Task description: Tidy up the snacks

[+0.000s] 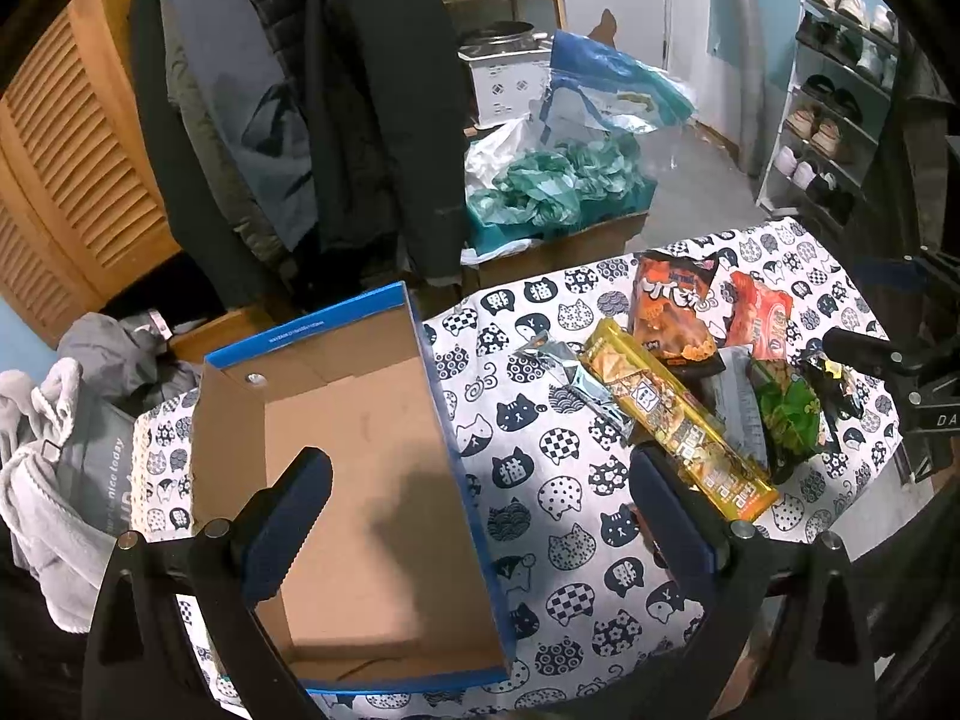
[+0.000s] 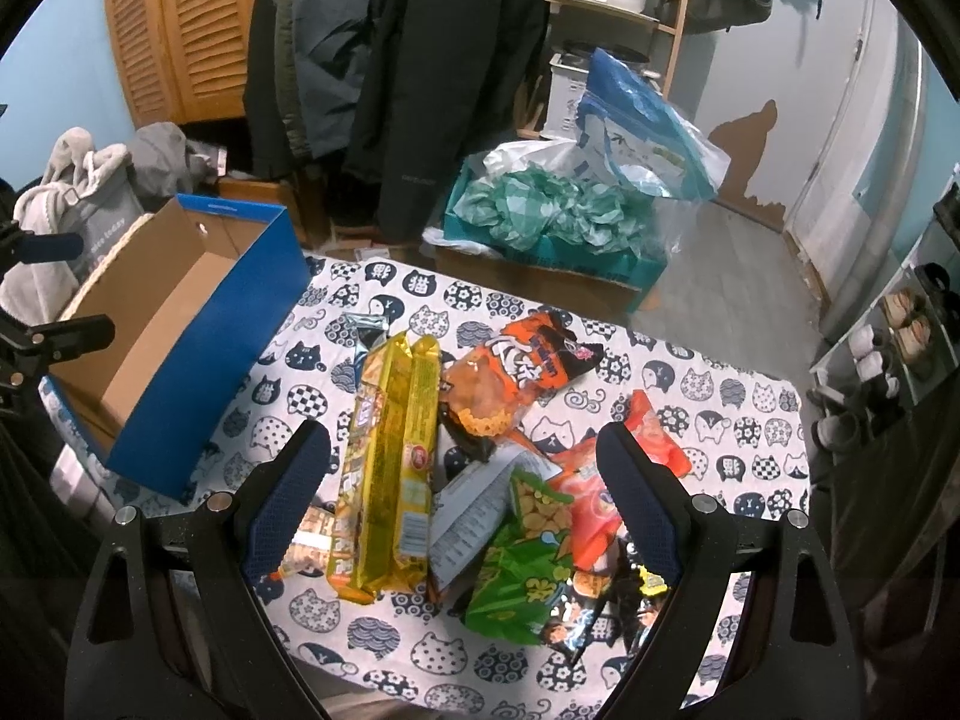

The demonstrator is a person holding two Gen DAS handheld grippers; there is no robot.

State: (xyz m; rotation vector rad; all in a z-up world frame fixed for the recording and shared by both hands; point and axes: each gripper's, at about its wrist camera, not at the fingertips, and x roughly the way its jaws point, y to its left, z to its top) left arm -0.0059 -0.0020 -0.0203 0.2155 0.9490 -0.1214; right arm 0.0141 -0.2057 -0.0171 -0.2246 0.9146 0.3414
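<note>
Left wrist view: the left tool (image 1: 480, 498) hangs spread and empty over the right wall of the open box (image 1: 360, 450); the snacks (image 1: 708, 372) lie to its right on the cat-print counter (image 1: 540, 480).

Right wrist view: the right tool (image 2: 462, 492) — spread, empty — sits right over the pile, so it is nearer. The long yellow pack (image 2: 390, 456) runs lengthwise away from it, the box (image 2: 180, 330) off to the left. Pack lettering is too blurred to read, though a bag nearby seems to say "today"
</note>
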